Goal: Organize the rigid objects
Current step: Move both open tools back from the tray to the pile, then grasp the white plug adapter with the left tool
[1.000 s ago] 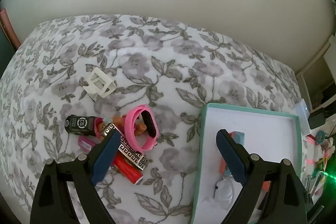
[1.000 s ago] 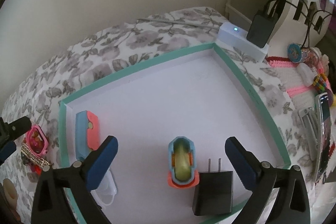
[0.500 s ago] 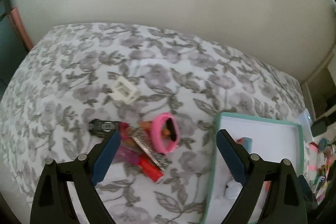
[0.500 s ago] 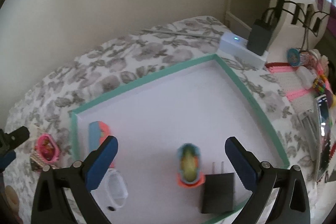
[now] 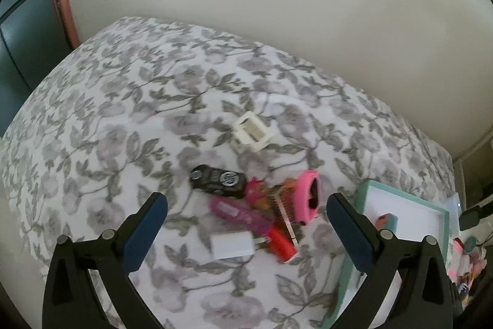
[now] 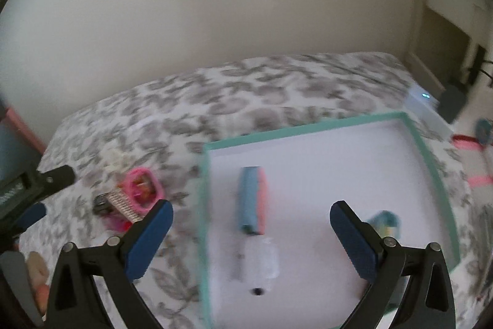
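Observation:
A heap of small things lies on the floral bedspread [image 5: 123, 119]: a black toy car [image 5: 218, 181], a pink band [image 5: 306, 201], a magenta tube [image 5: 237, 213], a white charger block [image 5: 232, 245] and a red piece [image 5: 282, 242]. A white cube frame [image 5: 251, 135] sits apart, farther back. My left gripper [image 5: 245, 201] hovers above the heap, its jaws opening, holding nothing. My right gripper [image 6: 250, 207] is open and empty over the teal-rimmed tray [image 6: 308, 130]. In the tray lie a blue-and-pink block [image 6: 252, 199], a clear case [image 6: 262, 261] and a blurred teal toy [image 6: 385, 224].
The tray's corner [image 5: 400, 199] shows at the right of the left wrist view. The left gripper's finger [image 6: 55, 176] pokes in at the left of the right wrist view. A white box with a light [image 6: 423, 102] and clutter sit beyond the tray. A wall runs behind the bed.
Both grippers have drawn back and up from the bed, so everything looks smaller. The white charger block has come into the left view. The right view has swung left and now shows the heap.

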Demonstrator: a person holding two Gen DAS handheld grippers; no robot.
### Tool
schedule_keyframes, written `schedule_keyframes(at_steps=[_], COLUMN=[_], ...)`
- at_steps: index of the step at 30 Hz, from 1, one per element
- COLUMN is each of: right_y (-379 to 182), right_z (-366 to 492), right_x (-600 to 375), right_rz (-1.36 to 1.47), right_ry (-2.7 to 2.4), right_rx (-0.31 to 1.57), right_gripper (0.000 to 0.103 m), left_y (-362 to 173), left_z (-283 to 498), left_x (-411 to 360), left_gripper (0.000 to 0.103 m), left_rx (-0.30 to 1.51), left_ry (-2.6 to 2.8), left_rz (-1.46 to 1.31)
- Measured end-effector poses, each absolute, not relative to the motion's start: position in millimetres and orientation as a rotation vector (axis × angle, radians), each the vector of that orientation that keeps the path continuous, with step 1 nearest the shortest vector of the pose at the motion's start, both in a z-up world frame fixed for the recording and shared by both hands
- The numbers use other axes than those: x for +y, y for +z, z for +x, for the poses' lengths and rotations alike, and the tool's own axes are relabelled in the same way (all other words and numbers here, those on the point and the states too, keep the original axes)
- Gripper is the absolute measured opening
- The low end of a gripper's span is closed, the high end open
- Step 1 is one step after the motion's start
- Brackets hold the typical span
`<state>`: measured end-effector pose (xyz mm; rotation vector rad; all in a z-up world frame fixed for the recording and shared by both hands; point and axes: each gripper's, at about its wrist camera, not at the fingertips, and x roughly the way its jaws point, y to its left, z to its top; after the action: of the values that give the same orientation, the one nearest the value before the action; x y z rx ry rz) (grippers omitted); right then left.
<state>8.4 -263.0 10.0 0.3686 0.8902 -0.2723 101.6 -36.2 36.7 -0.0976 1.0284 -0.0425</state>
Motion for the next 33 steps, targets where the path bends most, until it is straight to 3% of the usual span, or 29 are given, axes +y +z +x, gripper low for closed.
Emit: schedule_keyframes(at_steps=[26, 33], right_y=[-40.6, -35.1], right_z=[42.1, 41.0], right_x=[-174.2, -175.3], right_rz=[0.264, 0.265], right_ry=[-0.023, -0.015], right_rx=[1.026, 0.977], right_gripper=[0.103, 0.103], left_y=[-23.4, -24.1], left_z=[103.8, 104.7], left_x=[4.1, 8.9], left_gripper=[0.103, 0.103], left_rx=[1.219, 1.227], left_ry=[0.061, 0.062], left_rz=[-0.179, -0.202])
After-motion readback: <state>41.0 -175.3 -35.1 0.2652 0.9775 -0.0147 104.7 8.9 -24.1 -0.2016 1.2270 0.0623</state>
